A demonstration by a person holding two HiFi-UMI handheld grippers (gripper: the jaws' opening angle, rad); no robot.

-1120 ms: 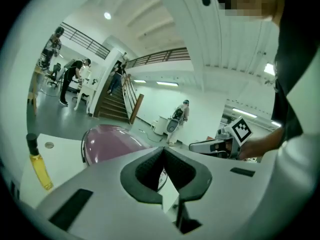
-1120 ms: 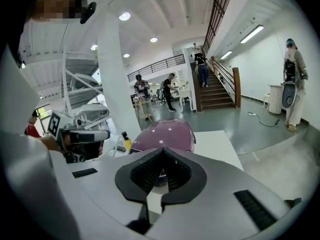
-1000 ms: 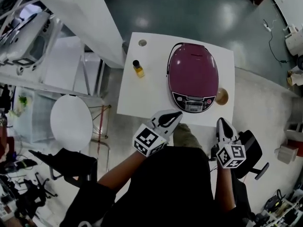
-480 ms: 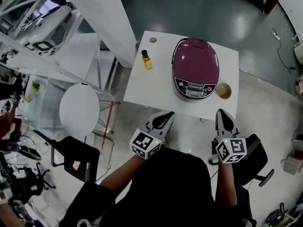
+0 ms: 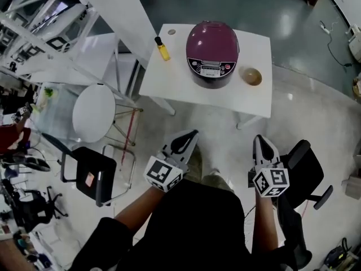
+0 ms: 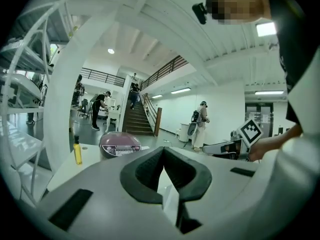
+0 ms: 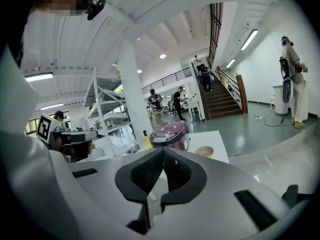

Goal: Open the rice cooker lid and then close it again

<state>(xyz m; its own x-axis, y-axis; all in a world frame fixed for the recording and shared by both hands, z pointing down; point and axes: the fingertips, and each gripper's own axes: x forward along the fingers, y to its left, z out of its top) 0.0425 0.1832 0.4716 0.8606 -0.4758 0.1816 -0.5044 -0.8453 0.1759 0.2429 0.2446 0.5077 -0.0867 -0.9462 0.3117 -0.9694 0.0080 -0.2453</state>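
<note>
Left gripper (image 5: 190, 135): jaws are pressed together, nothing is held.
Right gripper (image 5: 259, 139): likewise clenched and empty, level with the left.
Table (image 5: 169, 86): well apart, straight ahead of both grippers.
Rice cooker (image 5: 212, 45): set on the table, lid down, panel faced toward the person; judged nearer the left gripper's line.

Glossy purple rice cooker (image 5: 212, 46) sits on a smooth matt white table (image 5: 169, 81); polished floor (image 5: 316, 106).
</note>
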